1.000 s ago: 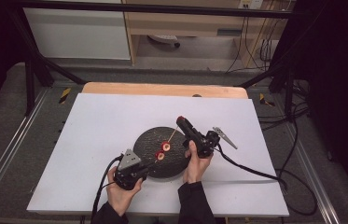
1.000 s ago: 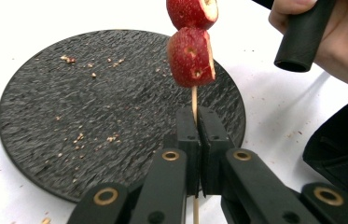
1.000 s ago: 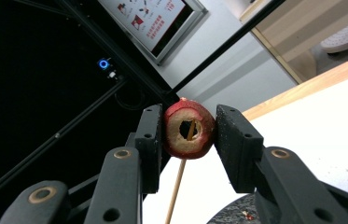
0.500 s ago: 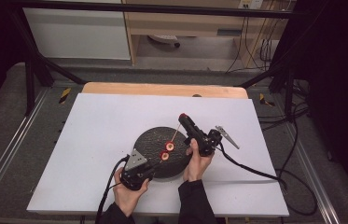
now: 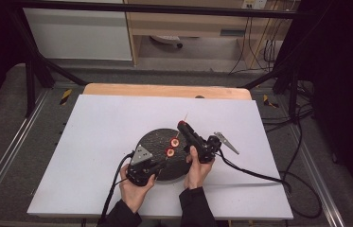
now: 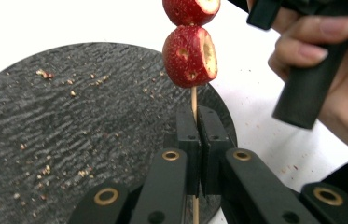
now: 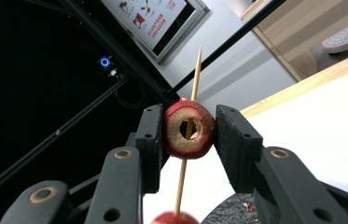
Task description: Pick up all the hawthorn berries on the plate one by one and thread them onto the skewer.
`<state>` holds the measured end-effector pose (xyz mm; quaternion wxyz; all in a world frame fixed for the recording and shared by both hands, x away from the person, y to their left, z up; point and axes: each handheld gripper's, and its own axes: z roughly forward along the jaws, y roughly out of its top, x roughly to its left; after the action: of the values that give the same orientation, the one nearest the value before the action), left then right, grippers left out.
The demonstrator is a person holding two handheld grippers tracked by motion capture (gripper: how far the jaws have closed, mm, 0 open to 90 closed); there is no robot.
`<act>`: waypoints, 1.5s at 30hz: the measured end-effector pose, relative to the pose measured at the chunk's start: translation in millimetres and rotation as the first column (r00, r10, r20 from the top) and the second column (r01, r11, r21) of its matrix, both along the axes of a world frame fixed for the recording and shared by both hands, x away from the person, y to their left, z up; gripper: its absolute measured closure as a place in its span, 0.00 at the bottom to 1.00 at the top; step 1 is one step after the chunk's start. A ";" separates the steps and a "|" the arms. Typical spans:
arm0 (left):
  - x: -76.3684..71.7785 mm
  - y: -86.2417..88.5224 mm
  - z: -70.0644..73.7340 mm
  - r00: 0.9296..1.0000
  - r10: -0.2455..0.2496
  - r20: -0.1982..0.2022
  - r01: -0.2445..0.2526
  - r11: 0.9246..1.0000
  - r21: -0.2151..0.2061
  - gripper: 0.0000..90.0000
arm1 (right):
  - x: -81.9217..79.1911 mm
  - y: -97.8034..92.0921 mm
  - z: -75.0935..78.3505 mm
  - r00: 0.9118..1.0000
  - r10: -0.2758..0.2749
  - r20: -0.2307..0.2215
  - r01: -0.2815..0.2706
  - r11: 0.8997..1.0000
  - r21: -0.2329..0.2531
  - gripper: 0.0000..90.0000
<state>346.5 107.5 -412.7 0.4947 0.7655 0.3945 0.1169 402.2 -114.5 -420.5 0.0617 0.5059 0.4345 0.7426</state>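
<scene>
Hawthorn skewer (image 6: 193, 100) is what you have between your two tools: a thin, pale wooden stick threaded through two red cored fruits, held over the round black slate plate (image 5: 154, 142) on the white bench (image 5: 98, 127). Your left gripper (image 6: 199, 122) has its fingers (image 6: 186, 135) pressed nearly together on the bare stick, just below the lower fruit (image 6: 190, 56); that fruit is deep red with small tan pits in its skin and a pale, hollowed core opening facing sideways. Directly above it, touching or almost touching, sits the upper fruit (image 6: 191, 10), cut off by the top edge of the left gripper view. Your right gripper (image 7: 189, 130) has its fingers (image 7: 152, 140) set narrow, clamped on either side of the upper fruit (image 7: 189, 129), whose cored ring shows a cream inner wall with the stick passing through the hole; the pointed tip (image 7: 199, 51) stands clear above it. In the high view the skewer (image 5: 174, 142) slants up and away from your left gripper (image 5: 157, 163) towards your right gripper (image 5: 182, 126), with both fruits showing as small red rings over the plate. Tan crumbs (image 6: 45, 74) lie scattered on the plate's ridged surface.
</scene>
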 end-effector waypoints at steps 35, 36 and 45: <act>3.5 48.0 0.7 1.000 0.015 -0.007 -0.015 0.997 0.077 0.98 | 0.5 -29.2 2.5 0.965 0.207 -0.162 -0.262 0.799 -0.541 0.12; 3.5 49.4 1.2 1.000 0.012 -0.009 -0.011 0.997 0.075 0.98 | 0.6 -31.1 1.2 0.961 0.216 -0.174 -0.277 0.784 -0.556 0.10; 2.4 66.8 6.9 1.000 0.005 -0.010 -0.004 0.994 0.107 0.98 | -5.5 -56.8 -8.6 0.932 0.248 -0.263 -0.362 0.659 -0.660 0.01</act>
<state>348.9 174.3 -405.8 0.4505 0.7907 0.3918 0.1350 396.7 -171.3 -429.1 0.0896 0.4184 0.7643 0.4824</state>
